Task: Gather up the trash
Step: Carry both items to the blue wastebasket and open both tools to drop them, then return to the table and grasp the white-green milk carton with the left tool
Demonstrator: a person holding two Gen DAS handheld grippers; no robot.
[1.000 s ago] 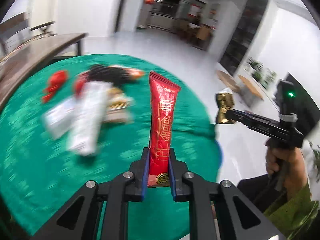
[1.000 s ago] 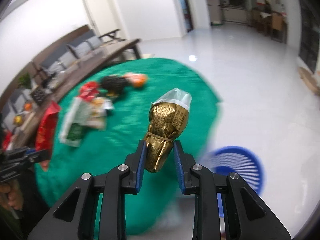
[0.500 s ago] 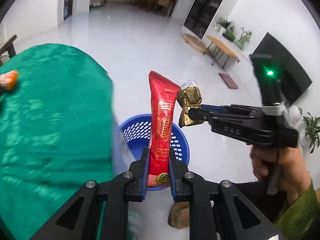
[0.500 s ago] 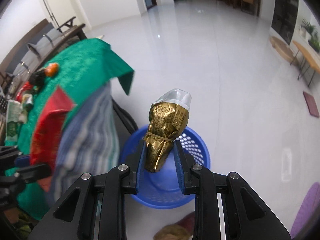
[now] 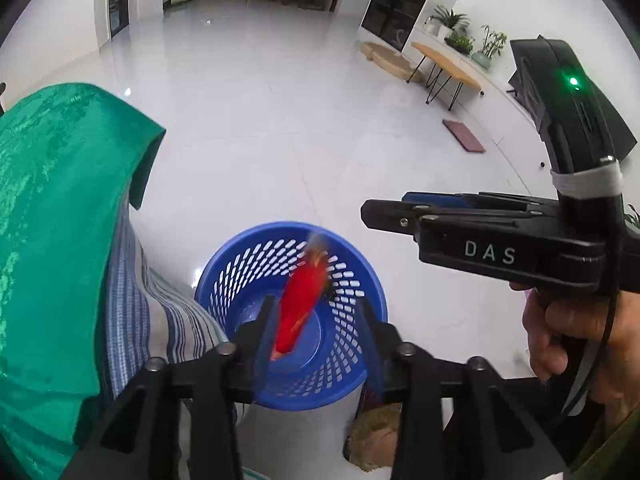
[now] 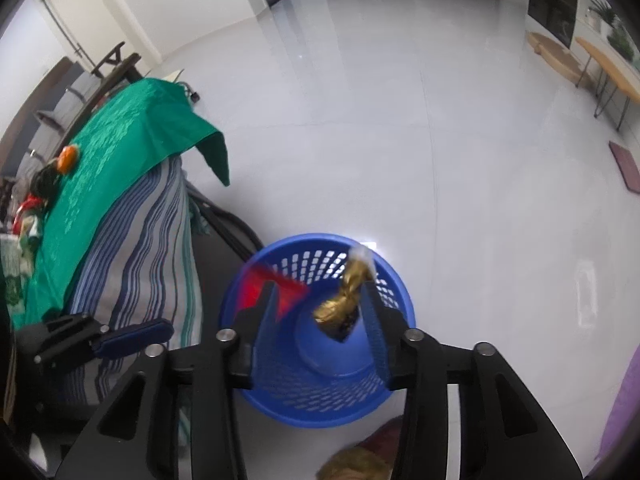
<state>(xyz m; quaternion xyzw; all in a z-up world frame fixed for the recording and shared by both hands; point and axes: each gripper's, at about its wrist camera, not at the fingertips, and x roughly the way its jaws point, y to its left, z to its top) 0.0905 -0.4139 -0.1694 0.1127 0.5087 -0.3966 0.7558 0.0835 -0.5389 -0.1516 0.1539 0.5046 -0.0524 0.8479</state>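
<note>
A blue plastic basket [image 5: 356, 376] [image 6: 304, 400] stands on the white floor under both grippers. My left gripper [image 5: 316, 320] hangs over it with jaws opening; the red wrapper [image 5: 302, 304] is blurred and dropping free between them into the basket. My right gripper [image 6: 320, 308] is also opening above the basket, and the gold foil wrapper [image 6: 346, 300] falls loose between its fingers, close to the right one. The red wrapper [image 6: 276, 286] shows at the basket's left side in the right wrist view. The right gripper [image 5: 372, 216] appears side-on, held by a hand [image 5: 580, 332].
A table under a green cloth [image 5: 52, 208] [image 6: 132, 136] over a blue-striped cloth [image 6: 136, 248] stands left of the basket. More wrappers [image 6: 36, 200] lie on it. A slipper [image 5: 376, 436] sits by the basket. A low wooden table [image 5: 444, 66] stands far right.
Both grippers were shut on their wrappers and swung from the table to above the basket. Now both have opened, and the red and gold wrappers fall toward the basket.
</note>
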